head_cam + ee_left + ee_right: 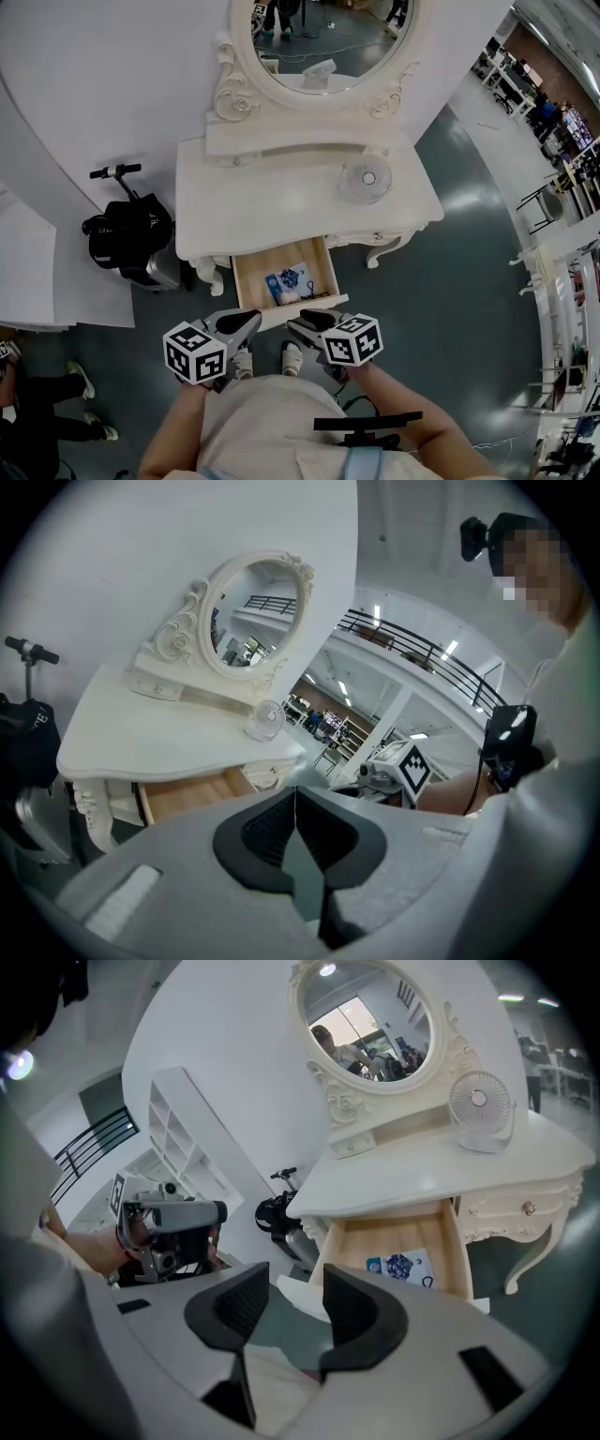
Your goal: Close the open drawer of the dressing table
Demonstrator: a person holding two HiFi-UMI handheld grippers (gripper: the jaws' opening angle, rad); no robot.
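Grey floor (450, 281): scooter (131, 234) parked left of dressing table (281, 202), bare room to its right. Drawer (251, 279) stands pulled out. Near its front edge: left gripper (251, 319), jaws together, empty; right gripper (294, 324), jaws apart, empty.

A white table (281, 202) stands against the far wall under an oval mirror (319, 42), with a small fan (365, 178) on its right side. Its drawer (251, 279) is pulled out toward the person and holds a blue-printed packet (291, 278). The left claw (251, 321) and right claw (294, 324) hover just near the drawer's front edge. A black scooter (129, 234) stands to the left.
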